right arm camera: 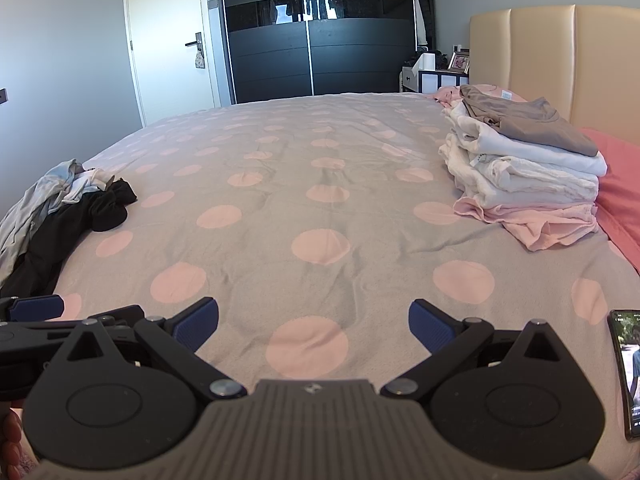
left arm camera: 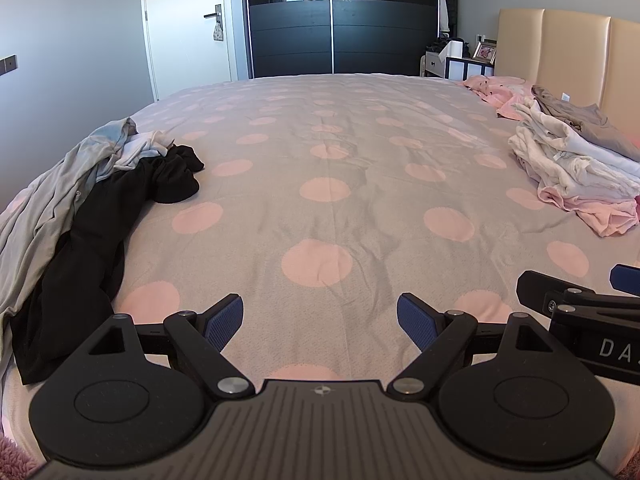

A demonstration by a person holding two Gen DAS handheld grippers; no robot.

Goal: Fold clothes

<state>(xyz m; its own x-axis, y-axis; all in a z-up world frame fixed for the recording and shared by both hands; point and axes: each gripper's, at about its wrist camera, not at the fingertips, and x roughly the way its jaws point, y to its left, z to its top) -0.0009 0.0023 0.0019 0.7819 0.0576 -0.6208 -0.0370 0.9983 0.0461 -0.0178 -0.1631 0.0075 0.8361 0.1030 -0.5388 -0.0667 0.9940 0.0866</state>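
A pile of unfolded clothes lies on the bed's left edge: a black garment [left arm camera: 100,216] [right arm camera: 80,216] and grey and white ones [left arm camera: 60,184] [right arm camera: 52,188]. A stack of folded clothes [right arm camera: 528,168] [left arm camera: 576,160], white and pink with a brown top on it, sits at the right near the headboard. My left gripper [left arm camera: 320,320] is open and empty, low over the bedspread. My right gripper [right arm camera: 314,320] is open and empty beside it, to its right, and shows in the left wrist view at the right edge [left arm camera: 580,300].
The bed has a grey spread with pink dots [left arm camera: 320,200]. A phone [right arm camera: 628,372] lies at the right near the front edge. A pink garment [left arm camera: 492,88] lies at the far right. A beige headboard [right arm camera: 560,64], a nightstand [right arm camera: 432,76] and a dark wardrobe [right arm camera: 316,32] stand beyond.
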